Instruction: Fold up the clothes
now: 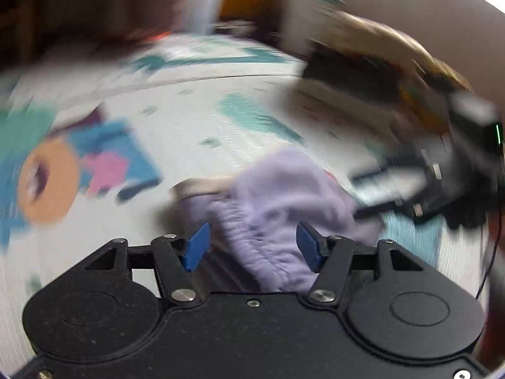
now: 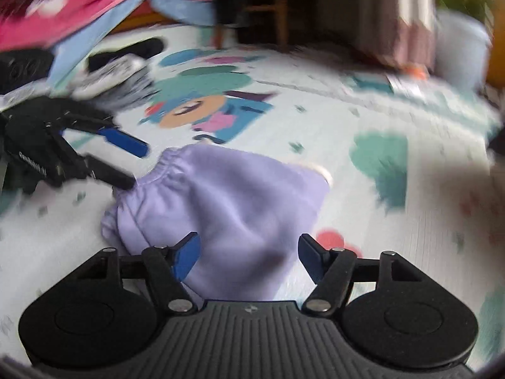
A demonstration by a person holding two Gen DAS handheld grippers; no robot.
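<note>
A lilac garment with an elastic waistband [image 1: 281,208] lies bunched on the patterned play mat; it also shows in the right wrist view [image 2: 227,214]. My left gripper [image 1: 254,246] is open, its blue pads either side of the lilac cloth, low over it. My right gripper [image 2: 249,257] is open too, straddling the near edge of the garment. The left gripper also appears at the left of the right wrist view [image 2: 126,161], open at the waistband. The right gripper shows blurred at the right of the left wrist view [image 1: 375,192]. Both views are motion-blurred.
The white play mat [image 2: 315,120] has a cartoon print [image 2: 202,113]. Pink and blue clothes [image 2: 104,3] are piled at the back left. A dark shoe [image 2: 126,52] lies near them. A wooden chair [image 2: 268,9] and a white bin [image 2: 460,47] stand behind. A light-blue cloth [image 1: 413,240] lies beside the garment.
</note>
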